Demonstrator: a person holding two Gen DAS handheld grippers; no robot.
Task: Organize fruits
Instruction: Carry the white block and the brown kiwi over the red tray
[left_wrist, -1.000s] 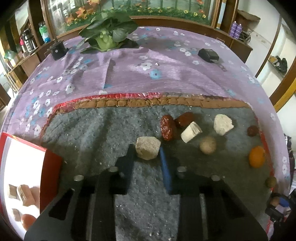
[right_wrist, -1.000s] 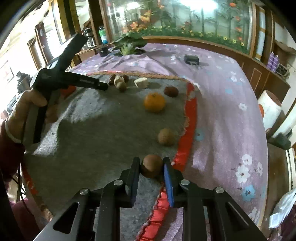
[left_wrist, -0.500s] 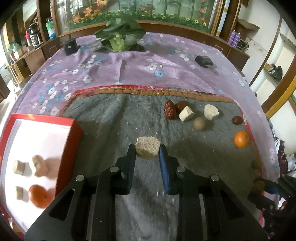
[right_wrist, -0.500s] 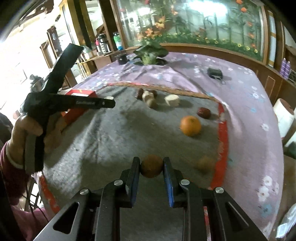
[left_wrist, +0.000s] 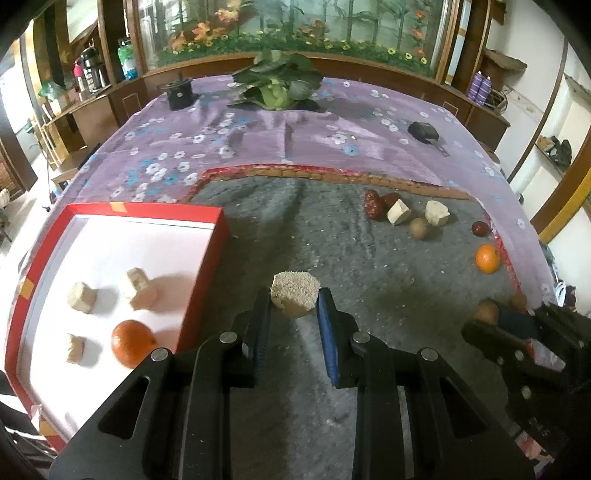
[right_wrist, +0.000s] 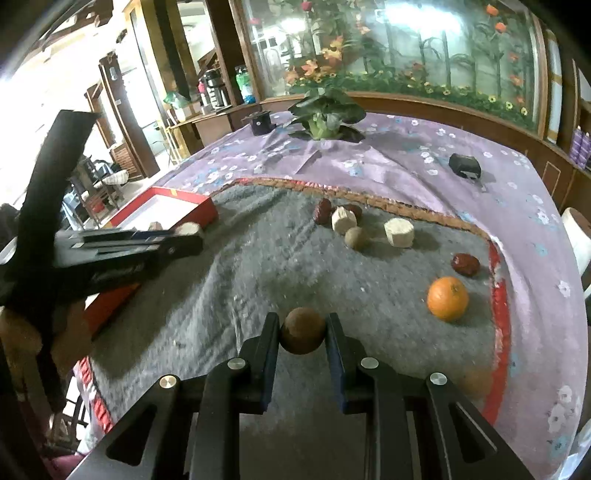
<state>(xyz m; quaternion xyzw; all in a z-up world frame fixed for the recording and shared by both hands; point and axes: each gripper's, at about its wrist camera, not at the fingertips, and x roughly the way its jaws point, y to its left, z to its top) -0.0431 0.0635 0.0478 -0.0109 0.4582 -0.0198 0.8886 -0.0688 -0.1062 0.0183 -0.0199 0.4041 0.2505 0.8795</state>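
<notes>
My left gripper is shut on a beige fruit chunk, held above the grey mat just right of the red tray. The tray holds three beige chunks and an orange. My right gripper is shut on a round brown fruit above the mat's near side. On the mat lie red dates, two beige chunks, a small brown fruit, another date and an orange.
The grey mat with a red border lies on a purple flowered tablecloth. A leafy green vegetable, a black pot and a black device sit at the back. Another brown fruit lies near the mat's right edge.
Both grippers lifted and moved left with their pieces. The left one now hangs near the red tray; the right one carried the brown fruit from the mat's right edge toward the middle.
</notes>
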